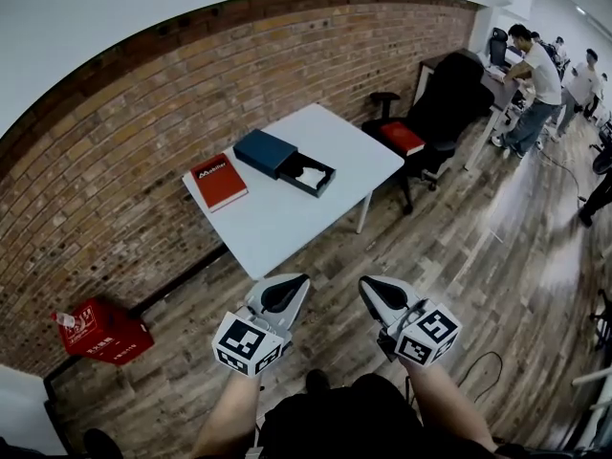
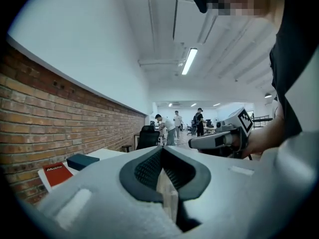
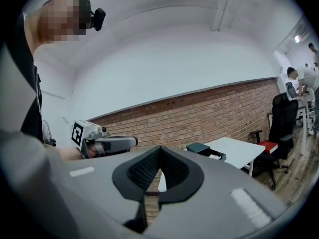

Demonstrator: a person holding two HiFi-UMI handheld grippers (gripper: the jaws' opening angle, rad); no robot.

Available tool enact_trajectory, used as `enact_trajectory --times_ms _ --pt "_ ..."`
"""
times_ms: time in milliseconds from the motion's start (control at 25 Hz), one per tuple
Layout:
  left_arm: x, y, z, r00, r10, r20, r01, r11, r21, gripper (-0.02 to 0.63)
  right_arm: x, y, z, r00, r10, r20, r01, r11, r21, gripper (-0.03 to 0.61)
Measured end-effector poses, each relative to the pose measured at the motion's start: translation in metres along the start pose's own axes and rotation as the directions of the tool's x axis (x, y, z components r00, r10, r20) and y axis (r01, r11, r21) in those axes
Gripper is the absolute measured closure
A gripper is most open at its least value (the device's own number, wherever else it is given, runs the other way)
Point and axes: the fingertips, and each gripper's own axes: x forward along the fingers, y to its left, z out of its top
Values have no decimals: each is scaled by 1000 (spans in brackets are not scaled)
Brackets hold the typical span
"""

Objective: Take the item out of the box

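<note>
A dark blue box (image 1: 265,151) lies on the white table (image 1: 287,223), far ahead of me. Its black drawer (image 1: 308,174) is slid out toward the right, with a white item (image 1: 312,173) lying inside. Both grippers hang over the wooden floor, well short of the table. My left gripper (image 1: 298,281) is shut with nothing in it, and so is my right gripper (image 1: 367,285) beside it. The left gripper view shows the blue box (image 2: 82,161) small at the left, past the shut jaws. In the right gripper view the box (image 3: 199,147) and its drawer (image 3: 218,156) sit on the table.
A red book (image 1: 219,181) lies on the table left of the box. A red crate (image 1: 103,331) stands on the floor by the brick wall. A black office chair (image 1: 442,103) with a red book (image 1: 403,138) stands right of the table. People (image 1: 535,84) stand at desks far right.
</note>
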Motion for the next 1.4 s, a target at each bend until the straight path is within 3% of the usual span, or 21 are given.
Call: enact_trajectory --times_ms 160,440,640,800,1080,1200,1400 --pt "6 26 -11 999 16 -50 -19 999 -51 607 26 -1 -1 999 22 -28 -22 1000 3 581" --pt "18 71 -15 995 96 -35 -98 992 -84 606 63 -21 1 997 61 -38 -61 998 4 581" --pt "45 101 -9 994 108 -26 -109 992 -67 606 88 -58 2 997 68 -32 -67 997 36 581" --pt "79 129 7 996 82 34 -78 991 -113 607 111 -104 10 997 66 -27 -65 997 49 581" --pt "172 159 -6 992 13 -125 -21 998 -61 606 152 -200 27 996 81 -30 -78 992 97 581" --pt "202 185 -8 984 65 -167 -71 997 -29 606 172 -239 37 995 93 -28 -89 990 113 581" --pt "239 230 -16 967 167 -192 -179 983 -45 606 193 -294 39 993 114 -38 -108 987 117 581"
